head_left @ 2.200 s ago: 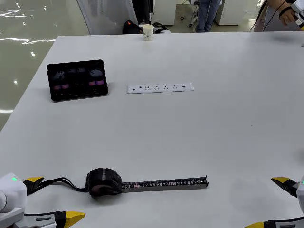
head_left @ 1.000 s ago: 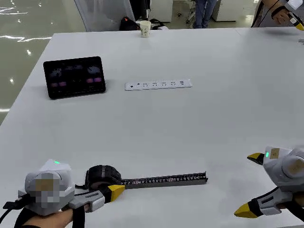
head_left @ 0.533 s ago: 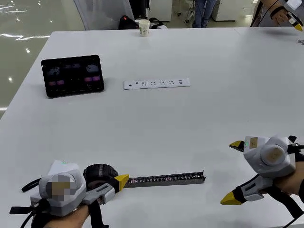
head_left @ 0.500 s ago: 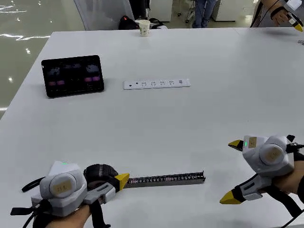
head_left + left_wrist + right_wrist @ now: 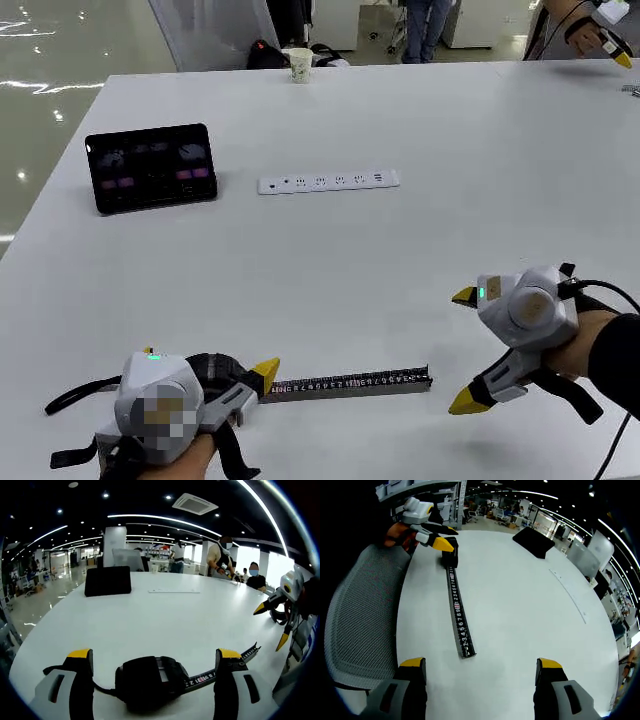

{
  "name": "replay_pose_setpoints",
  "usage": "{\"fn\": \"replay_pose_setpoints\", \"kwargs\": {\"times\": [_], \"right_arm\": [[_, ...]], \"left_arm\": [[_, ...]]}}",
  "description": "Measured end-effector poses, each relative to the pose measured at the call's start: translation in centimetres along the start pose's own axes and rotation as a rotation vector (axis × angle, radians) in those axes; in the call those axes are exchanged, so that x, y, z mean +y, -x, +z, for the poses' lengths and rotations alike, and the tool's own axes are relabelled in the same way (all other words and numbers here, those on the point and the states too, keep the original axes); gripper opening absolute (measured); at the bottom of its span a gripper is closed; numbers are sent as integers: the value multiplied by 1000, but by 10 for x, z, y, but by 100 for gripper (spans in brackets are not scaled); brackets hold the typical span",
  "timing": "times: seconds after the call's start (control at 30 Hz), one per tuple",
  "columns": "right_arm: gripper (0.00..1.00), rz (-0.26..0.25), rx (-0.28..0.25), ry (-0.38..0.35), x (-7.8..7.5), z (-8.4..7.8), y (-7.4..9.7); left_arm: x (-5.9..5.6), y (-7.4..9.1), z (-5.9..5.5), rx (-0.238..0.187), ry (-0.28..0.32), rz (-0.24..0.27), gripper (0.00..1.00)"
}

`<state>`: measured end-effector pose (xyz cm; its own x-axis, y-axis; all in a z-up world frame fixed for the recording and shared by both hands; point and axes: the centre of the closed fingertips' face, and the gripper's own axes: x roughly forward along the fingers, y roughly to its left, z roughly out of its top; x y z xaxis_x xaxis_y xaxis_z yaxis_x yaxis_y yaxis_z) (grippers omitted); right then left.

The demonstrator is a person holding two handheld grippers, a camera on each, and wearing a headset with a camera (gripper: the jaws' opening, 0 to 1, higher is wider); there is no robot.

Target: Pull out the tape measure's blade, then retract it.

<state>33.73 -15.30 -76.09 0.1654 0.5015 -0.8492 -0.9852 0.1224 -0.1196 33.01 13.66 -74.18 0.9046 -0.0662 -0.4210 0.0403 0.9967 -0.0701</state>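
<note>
The black tape measure case (image 5: 212, 368) lies near the table's front edge, and its blade (image 5: 345, 382) is drawn out flat to the right. My left gripper (image 5: 238, 372) is open, with the case (image 5: 152, 677) lying between its yellow-tipped jaws and a gap on each side. The blade (image 5: 227, 666) runs off to the right past the right jaw. My right gripper (image 5: 465, 349) is open just right of the blade's end hook (image 5: 428, 378). In the right gripper view the blade's end (image 5: 466, 653) lies just ahead of my right gripper (image 5: 481, 663), slightly left of centre, and the left gripper (image 5: 432, 537) is at the far end.
A dark tablet (image 5: 152, 167) stands at the left, a white power strip (image 5: 328, 182) lies mid-table and a paper cup (image 5: 299, 64) stands at the far edge. Another person's hand with a gripper (image 5: 592, 25) is at the far right corner. A grey mesh chair (image 5: 360, 625) stands beside the table.
My left gripper has moved forward so its jaws are either side of the case. My right gripper has moved left, closer to the blade's end. The tape has not moved.
</note>
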Motion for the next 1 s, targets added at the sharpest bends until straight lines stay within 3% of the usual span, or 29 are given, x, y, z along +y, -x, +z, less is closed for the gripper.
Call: {"fn": "replay_pose_setpoints", "kwargs": {"times": [0.1,0.17,0.2,0.27,0.47,0.87,1.0], "right_arm": [[88,18,5,13,-1,1,-7],[86,30,15,16,-1,1,-12],[86,34,19,19,-1,0,-14],[84,43,33,23,-1,-2,-18],[78,73,45,27,3,-6,-26],[42,159,52,60,16,-3,-32],[37,176,79,80,21,-8,-37]], "left_arm": [[0,-4,-8,16,64,-1,99],[1,-4,-5,-24,24,4,99],[1,-4,-5,-24,-6,5,99],[-1,-5,-12,-2,-1,-2,99],[0,-4,-18,7,-55,-25,99],[2,-3,-16,-7,-49,-38,99],[3,-3,-16,-7,-54,-34,99]]}}
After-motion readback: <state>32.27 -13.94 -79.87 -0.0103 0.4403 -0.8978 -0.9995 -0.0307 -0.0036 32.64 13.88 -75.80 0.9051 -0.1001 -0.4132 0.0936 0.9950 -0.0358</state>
